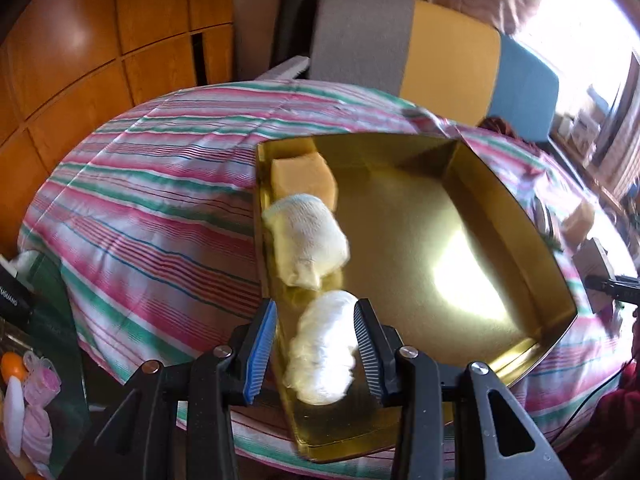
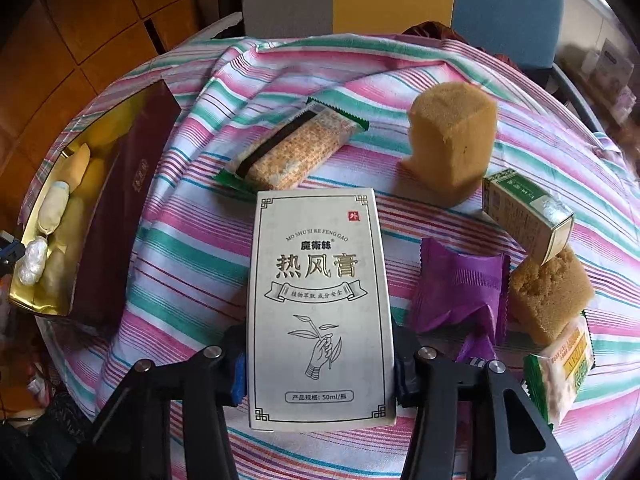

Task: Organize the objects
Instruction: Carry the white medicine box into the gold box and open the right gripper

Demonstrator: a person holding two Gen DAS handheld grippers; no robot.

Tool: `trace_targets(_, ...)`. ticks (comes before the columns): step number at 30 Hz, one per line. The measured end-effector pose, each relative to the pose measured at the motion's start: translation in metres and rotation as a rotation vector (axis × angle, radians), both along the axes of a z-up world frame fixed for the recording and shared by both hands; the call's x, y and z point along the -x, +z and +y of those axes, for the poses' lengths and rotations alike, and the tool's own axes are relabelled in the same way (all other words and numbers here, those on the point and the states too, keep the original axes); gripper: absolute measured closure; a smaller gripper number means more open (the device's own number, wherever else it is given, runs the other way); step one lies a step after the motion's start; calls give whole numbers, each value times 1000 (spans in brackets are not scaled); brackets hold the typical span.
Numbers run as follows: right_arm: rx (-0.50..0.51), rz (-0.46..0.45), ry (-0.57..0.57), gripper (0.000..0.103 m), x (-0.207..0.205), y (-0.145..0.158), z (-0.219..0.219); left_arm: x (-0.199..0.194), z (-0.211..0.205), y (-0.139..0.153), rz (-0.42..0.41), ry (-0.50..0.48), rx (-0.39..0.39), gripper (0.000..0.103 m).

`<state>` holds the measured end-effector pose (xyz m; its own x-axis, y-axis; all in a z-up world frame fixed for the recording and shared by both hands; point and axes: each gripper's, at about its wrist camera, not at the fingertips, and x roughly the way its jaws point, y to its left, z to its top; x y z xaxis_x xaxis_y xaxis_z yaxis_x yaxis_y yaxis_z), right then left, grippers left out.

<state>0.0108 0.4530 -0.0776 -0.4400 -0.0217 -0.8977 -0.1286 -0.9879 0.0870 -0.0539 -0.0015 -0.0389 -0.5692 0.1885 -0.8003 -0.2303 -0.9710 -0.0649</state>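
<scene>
The left tongs [image 1: 316, 344] are standing apart around a white cloth roll [image 1: 324, 354] in the gold tray [image 1: 516, 216], pads not clearly pressing it. The roll is lying against the tray's left wall, in line with a second roll [image 1: 306, 240] and a sponge [image 1: 302, 180], likely to keep soft things in one row. The right tongs [image 2: 320, 376] are gripping a white box [image 2: 320, 304] by its sides above the striped bench [image 2: 180, 240], probably bound for the tray too.

gold tray [image 1: 520, 216] – right half free | left wall – sponge [image 1: 304, 176], rolls [image 1: 308, 240] block
</scene>
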Motion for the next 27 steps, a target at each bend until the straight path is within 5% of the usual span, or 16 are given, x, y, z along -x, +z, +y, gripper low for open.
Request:
trace_targets(5, 62, 88, 4, 51, 3, 47, -32, 0, -23, 15, 21, 31, -81, 63)
trace_targets(10, 115, 117, 143, 51, 41, 70, -125, 4, -44, 24, 50, 84, -97, 63)
trace_targets(18, 92, -32, 264, 51, 99, 21, -258, 10, -63, 16, 31, 120, -131, 63)
trace_targets(27, 150, -102, 275, 44, 113, -16, -314, 13, -69, 6, 10, 136, -148, 63)
